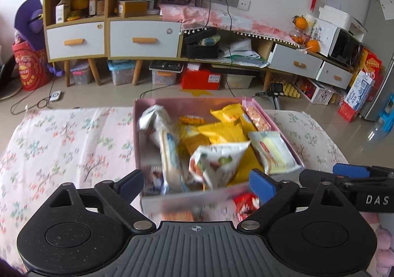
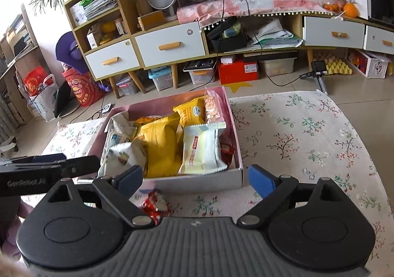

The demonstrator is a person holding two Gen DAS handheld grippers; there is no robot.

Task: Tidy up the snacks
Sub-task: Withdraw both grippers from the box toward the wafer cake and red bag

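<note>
You've got the pink box (image 1: 283, 134) sitting on the bench with the floral cloth (image 1: 61, 144), and it's pretty much stuffed with snacks. In the left wrist view your left gripper (image 1: 197, 184) hangs just near of the box's near wall, jaws spread wide with nothing between them. The white packet with fruit printed on it (image 1: 216, 163) sits in the near part of the box, leaning over the yellow packets (image 1: 221, 133), and it looks blurred, so don't trust the finer details there. A pale green and white packet (image 1: 273, 154) lies along the right side, and a clear pink bag of round crackers (image 1: 256, 117) stands against the far right wall.

One red wrapper (image 1: 246, 204) is outside the box, on the cloth right at the near wall, close to your left gripper's right finger.

From the right wrist view, your right gripper (image 2: 197, 179) is also near of the box, a bit to the right of the other one, jaws wide and empty too. That same red wrapper (image 2: 155, 204) shows up just near of its left finger. The left gripper's body (image 2: 49, 171) pokes in from the left edge there. Behind the bench there's the floor and a low cabinet (image 2: 170, 45) with white drawers.
</note>
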